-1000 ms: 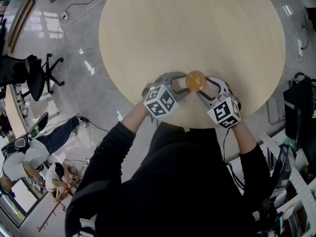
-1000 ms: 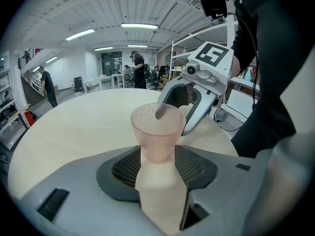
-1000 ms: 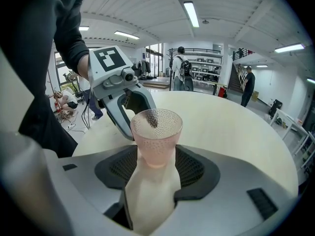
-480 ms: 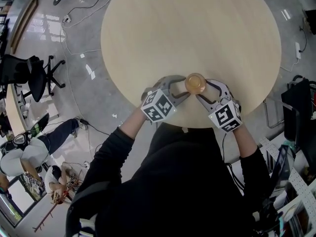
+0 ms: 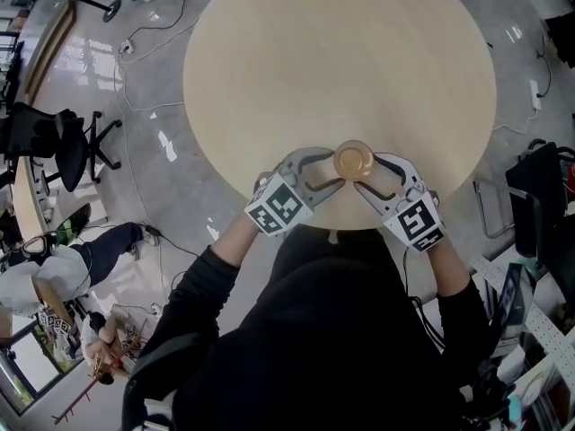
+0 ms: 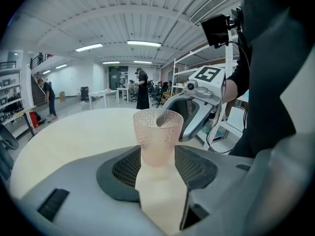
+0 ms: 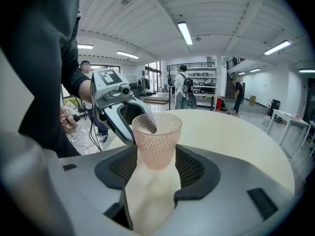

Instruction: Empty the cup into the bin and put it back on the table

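A pinkish dimpled cup (image 5: 353,161) stands upright near the near edge of the round wooden table (image 5: 341,52). A small dark item lies inside the cup (image 6: 157,134). My left gripper (image 5: 334,169) is open, its fingertips at the cup's left side. My right gripper (image 5: 367,174) is open too, its fingertips at the cup's right side. In the left gripper view the cup stands at the mouth of the jaws of the left gripper (image 6: 157,167), with the right gripper's fingers (image 6: 194,114) behind it. The right gripper view shows the cup (image 7: 156,139) the same way, at the tips of the right gripper (image 7: 156,170).
A black office chair (image 5: 63,142) and loose cables (image 5: 144,34) are on the grey floor left of the table. A person (image 5: 40,277) crouches at the lower left. Racks and dark equipment (image 5: 539,196) stand close at the right. Other people stand far off in the hall (image 7: 184,92).
The cup has stayed upright on the table. My left gripper has drawn back a little towards me; the right one has hardly moved. The head view has shifted slightly.
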A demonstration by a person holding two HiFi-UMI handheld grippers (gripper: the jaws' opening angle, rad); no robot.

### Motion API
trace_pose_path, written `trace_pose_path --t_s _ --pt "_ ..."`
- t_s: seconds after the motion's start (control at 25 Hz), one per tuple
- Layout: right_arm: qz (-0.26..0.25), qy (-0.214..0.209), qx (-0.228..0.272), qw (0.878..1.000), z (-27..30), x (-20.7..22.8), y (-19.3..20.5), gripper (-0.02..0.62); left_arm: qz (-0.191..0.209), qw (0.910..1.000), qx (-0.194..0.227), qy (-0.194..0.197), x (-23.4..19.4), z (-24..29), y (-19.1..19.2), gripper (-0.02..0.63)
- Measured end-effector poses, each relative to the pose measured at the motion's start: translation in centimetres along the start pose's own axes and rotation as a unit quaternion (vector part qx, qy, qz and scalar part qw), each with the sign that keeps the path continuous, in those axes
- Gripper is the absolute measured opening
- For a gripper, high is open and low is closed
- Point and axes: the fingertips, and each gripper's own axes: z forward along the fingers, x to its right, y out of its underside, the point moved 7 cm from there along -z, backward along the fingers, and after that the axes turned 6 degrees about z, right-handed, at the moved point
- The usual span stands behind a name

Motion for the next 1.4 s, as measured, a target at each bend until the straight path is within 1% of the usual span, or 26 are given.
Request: trace_pose_path --t_s 0.16,0.36,0.44,0.56,0.72,0.84,1.0,1.16,1.4 --pt "0.003 -0.004 0.021 1.000 -2.9 -0.7 -0.3 0.245 0.000 0.9998 0.021 -0.006 2.0 -0.3 -2.0 0.222" --pt "0.008 -0.003 0.045 0.999 -6.8 -1.0 -0.4 0.245 0.008 0.9983 0.057 -0.005 4.2 0.0 -5.3 0.222" --pt "0.012 0.003 0.054 0.998 -8.2 -1.2 -0.6 0.245 0.008 0.9975 0.070 -0.002 5.0 0.0 -6.4 0.222" --pt "0.026 0.020 0.070 0.997 -10.3 -1.3 -0.4 0.245 0.011 0.9958 0.090 0.013 5.8 0.7 -7.8 0.222" --pt "0.064 0.052 0.091 0.992 -12.7 -1.1 0.1 0.245 0.018 0.9922 0.113 0.048 6.1 1.8 -9.6 0.222" --pt "0.096 0.084 0.112 0.985 -14.4 -1.3 0.8 0.245 0.029 0.9878 0.129 0.083 6.4 2.7 -10.9 0.222" --pt "0.118 0.119 0.133 0.977 -15.2 -2.2 0.9 0.245 0.035 0.9819 0.143 0.120 6.4 2.8 -11.6 0.222" --pt "0.142 0.174 0.143 0.964 -15.8 -3.4 0.6 0.245 0.048 0.9716 0.156 0.172 6.1 3.0 -12.1 0.222" --pt "0.177 0.235 0.156 0.943 -16.3 -5.3 1.1 0.245 0.050 0.9558 0.165 0.238 6.5 3.7 -12.1 0.222"
